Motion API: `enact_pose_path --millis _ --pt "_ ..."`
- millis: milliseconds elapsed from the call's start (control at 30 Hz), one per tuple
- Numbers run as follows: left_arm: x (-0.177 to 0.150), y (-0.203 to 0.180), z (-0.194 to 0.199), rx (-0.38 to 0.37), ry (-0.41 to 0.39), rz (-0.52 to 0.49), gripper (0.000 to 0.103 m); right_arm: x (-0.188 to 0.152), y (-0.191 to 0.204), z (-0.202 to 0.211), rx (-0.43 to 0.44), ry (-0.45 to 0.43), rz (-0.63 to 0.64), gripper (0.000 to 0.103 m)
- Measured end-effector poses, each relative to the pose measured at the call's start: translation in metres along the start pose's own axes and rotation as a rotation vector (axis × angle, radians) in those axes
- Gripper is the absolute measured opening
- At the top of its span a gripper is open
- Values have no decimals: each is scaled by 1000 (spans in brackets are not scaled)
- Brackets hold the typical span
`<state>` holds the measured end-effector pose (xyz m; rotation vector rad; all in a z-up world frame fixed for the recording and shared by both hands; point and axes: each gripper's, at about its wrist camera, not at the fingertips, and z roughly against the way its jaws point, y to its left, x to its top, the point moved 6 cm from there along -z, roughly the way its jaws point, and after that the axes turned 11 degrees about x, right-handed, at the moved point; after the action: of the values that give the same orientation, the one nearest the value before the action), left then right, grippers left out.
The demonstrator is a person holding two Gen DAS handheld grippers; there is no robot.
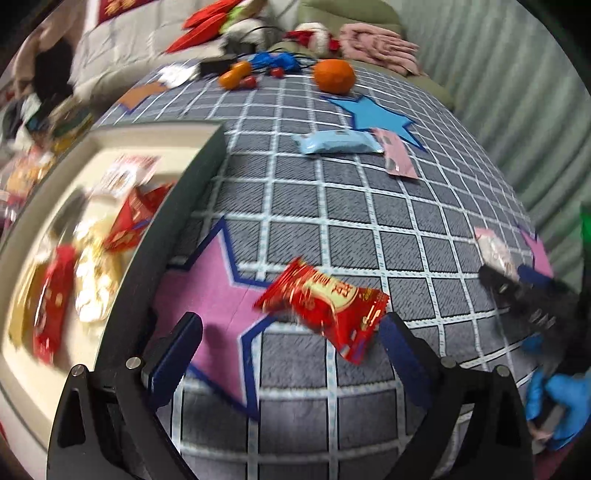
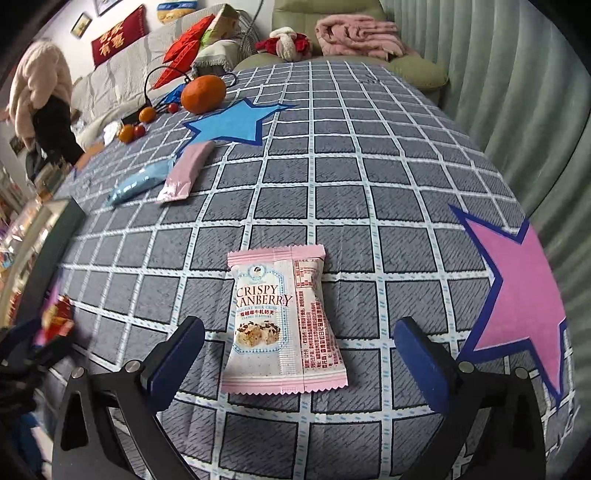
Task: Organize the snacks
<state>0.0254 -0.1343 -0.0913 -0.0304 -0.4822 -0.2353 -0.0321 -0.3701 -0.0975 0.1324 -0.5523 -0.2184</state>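
Observation:
My left gripper is open over the checked tablecloth. A red snack packet lies between its fingertips, nearer the right finger. A box with several snack packets stands at its left. My right gripper is open around a pink and white Crispy Cranberry packet that lies flat on the cloth. In the left wrist view that gripper and packet show at the right. A light blue packet and a pink packet lie farther back; they also show in the right wrist view.
An orange and small fruits lie at the table's far side beside cables. A blue star and pink stars are on the cloth. A sofa with cushions and a pink blanket stands behind. A person stands at far left.

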Motion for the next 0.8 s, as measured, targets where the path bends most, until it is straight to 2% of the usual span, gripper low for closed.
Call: enact_pose_path --millis 33,100,200,300,433,567,600,633,667,700,733,800 --pt "-2 3 1 -10 17 30 98 -1 4 1 -21 -9 37 103" --pt "-5 8 2 -51 56 103 98 -2 4 -2 -5 -21 44 103" --pt "-6 3 -1 -95 94 134 98 -3 3 -1 -4 -29 49 103" --pt "-4 -6 -2 -81 88 110 98 -1 4 8 -4 -39 51 103" --pt "5 -10 -7 -81 93 135 98 0 5 10 -4 -42 51 103" --pt "15 -12 -15 -32 83 150 95 1 5 7 -4 -42 51 103" --pt "16 -14 -15 -11 76 137 90 1 5 6 -4 -43 51 103" --pt "16 -15 -15 12 67 115 79 1 5 7 -4 -43 51 103" --pt "16 -17 -15 42 54 86 72 1 5 7 -4 -43 51 103" --pt "15 -19 -14 71 39 56 59 1 5 7 -4 -43 51 103" --pt "13 -20 -13 85 24 37 39 1 5 6 -3 -43 51 103" --pt "14 -21 -14 79 13 28 29 1 5 6 -4 -43 51 103"
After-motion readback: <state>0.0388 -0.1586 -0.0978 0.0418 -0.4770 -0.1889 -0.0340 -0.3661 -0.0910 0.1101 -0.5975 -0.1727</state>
